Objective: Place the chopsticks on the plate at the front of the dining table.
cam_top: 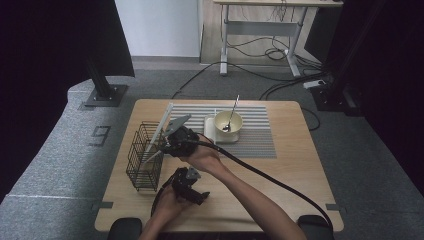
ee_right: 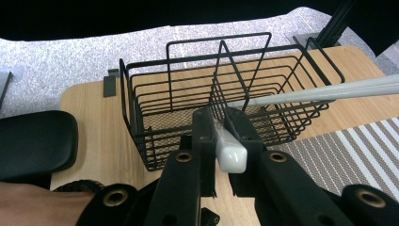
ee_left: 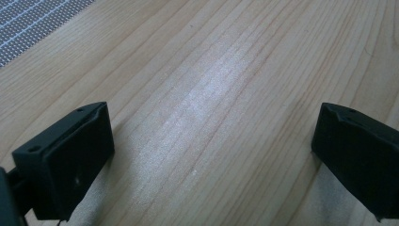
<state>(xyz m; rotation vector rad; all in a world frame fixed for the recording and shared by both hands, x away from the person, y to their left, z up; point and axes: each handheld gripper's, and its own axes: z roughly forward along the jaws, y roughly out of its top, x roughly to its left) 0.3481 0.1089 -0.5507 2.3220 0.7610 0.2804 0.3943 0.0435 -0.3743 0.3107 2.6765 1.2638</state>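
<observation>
Wooden table (cam_top: 295,165) | right gripper (ee_right: 220,123) clamps white utensil (ee_right: 301,95), tip cut off | left gripper (ee_left: 211,155) jaws apart

A: The pale utensil (ee_right: 233,153) pinched in the right gripper (ee_right: 221,125) runs off the right gripper view's edge, so its far end can't be told.

B: In the high view, the bowl (cam_top: 228,122) is too small to show its contents, and the person's forearms are cut at the bottom.
</observation>
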